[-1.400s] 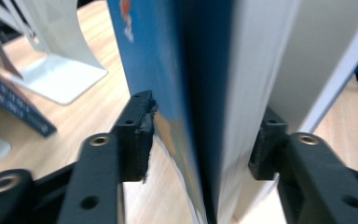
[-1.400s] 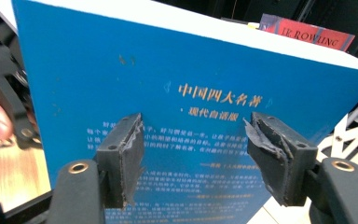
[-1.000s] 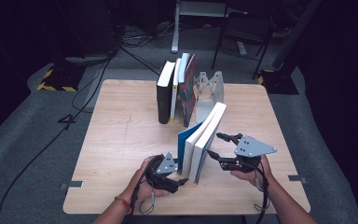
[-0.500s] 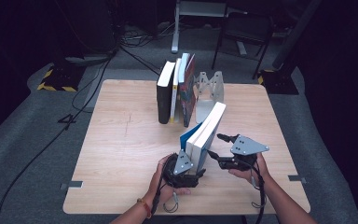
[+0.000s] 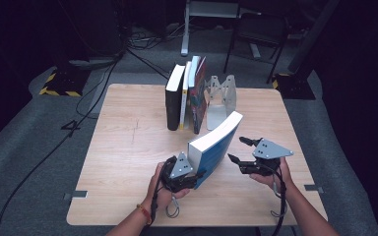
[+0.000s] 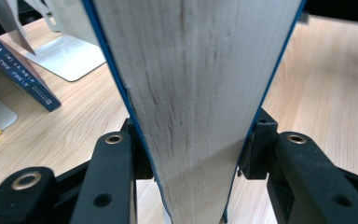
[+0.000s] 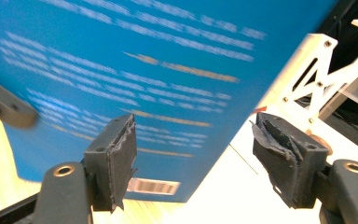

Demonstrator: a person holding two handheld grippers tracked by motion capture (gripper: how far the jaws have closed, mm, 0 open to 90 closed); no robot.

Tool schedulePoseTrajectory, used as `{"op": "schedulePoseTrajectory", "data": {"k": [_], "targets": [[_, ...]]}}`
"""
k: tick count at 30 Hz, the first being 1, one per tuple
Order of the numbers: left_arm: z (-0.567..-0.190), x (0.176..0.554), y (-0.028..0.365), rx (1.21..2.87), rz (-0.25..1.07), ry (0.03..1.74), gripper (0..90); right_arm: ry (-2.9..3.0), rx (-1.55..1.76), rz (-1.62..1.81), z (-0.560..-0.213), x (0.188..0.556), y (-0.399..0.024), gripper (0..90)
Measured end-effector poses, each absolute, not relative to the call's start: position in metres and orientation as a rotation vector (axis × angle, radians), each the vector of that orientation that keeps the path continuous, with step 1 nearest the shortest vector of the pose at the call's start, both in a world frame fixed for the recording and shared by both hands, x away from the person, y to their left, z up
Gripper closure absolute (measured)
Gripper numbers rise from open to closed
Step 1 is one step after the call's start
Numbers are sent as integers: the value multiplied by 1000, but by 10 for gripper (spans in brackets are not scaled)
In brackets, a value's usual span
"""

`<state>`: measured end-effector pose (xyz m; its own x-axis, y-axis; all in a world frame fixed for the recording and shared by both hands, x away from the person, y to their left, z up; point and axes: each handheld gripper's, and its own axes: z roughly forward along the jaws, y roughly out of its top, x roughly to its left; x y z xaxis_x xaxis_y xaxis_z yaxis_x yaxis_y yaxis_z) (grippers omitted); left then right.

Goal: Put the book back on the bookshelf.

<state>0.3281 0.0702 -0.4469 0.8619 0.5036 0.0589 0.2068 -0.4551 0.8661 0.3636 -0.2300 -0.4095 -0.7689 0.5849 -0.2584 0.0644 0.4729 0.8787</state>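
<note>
Books stand in a row at the far middle of the wooden table (image 5: 128,128), next to a grey metal bookend (image 5: 221,98): a black book (image 5: 173,98), a thin white and yellow one (image 5: 186,96) and a dark blue and red one (image 5: 199,96) that leans a little. Nearer to the person, well apart from this row, stands the blue book (image 5: 215,147) — it is on its lower edge, tilted, with its white page block facing up and to the left in the high view.

The left gripper (image 5: 189,178) has this book by the near lower corner. In the left gripper view the page block (image 6: 191,93) rises between the two black jaws, and the pads (image 6: 142,154) press on the blue covers at both sides; the jaws have just been closing, and now they clamp the book. Behind it the bookend's base (image 6: 70,56) and the leaning dark blue book (image 6: 18,70) are seen on the table.

The right gripper (image 5: 238,150) is just beside the book, at its right side, with the jaws apart and nothing between them. In the right gripper view the blue back cover (image 7: 144,70) with a barcode label (image 7: 151,186) is close in front, and the worn pads (image 7: 121,154) touch nothing — these jaws have just been opening a little more. The white bookend (image 7: 326,70) shows at the right behind.
</note>
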Motion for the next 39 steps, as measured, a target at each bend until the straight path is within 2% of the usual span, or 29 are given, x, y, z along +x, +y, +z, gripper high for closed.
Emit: {"op": "schedulePoseTrajectory", "data": {"k": [5,12,15,24,29,34,39], "targets": [[-443,330,103,2105,290,419,583,2232,546,1265,-416,368,-231,296],[-442,326,136,2121,217,374,583,2319,506,1369,-427,378,-217,276],[-441,322,144,2129,215,369,582,2372,462,1393,-433,384,-206,241],[-443,320,150,2112,210,377,574,2498,366,1496,-445,391,-178,236],[-443,320,151,2117,228,383,561,2506,324,1525,-444,387,-174,314],[-443,321,155,2095,252,444,456,2497,252,1455,-442,382,-177,393],[-439,321,161,2064,265,460,403,2531,211,1469,-439,380,-186,485]]}}
